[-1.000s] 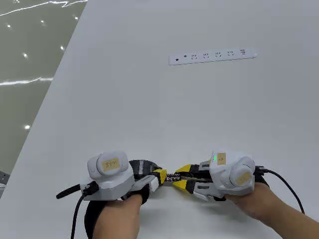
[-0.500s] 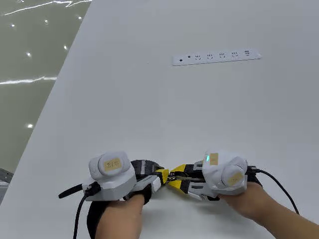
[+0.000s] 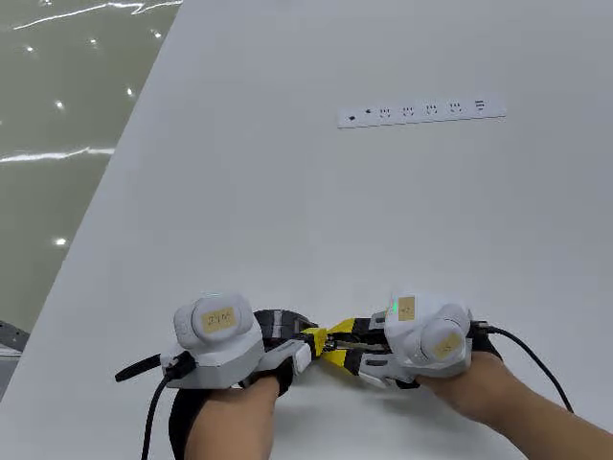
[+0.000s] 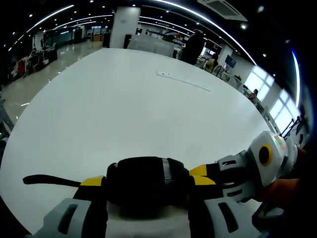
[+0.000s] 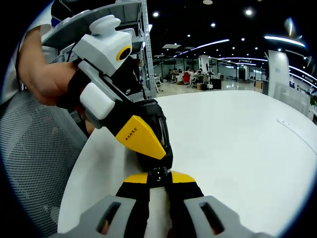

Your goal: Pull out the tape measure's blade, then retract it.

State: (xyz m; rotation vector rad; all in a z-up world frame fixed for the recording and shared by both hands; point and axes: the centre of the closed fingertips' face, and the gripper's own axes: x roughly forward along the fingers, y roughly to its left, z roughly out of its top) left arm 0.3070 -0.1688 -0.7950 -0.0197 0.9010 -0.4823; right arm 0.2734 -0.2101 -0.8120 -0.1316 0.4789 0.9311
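The left tool [image 4: 147,181] is clamped on the black tape measure [image 5: 159,126], its yellow-tipped jaws pressing the case from both sides at the near edge of the white bench [image 3: 287,211]. The right tool [image 5: 159,176] meets it nose to nose, jaws pinched together on the end hook [image 5: 158,172] of the blade, which sits just beside the case with hardly any blade showing between. A white power strip [image 3: 421,111] lies well apart, farther across the bench.
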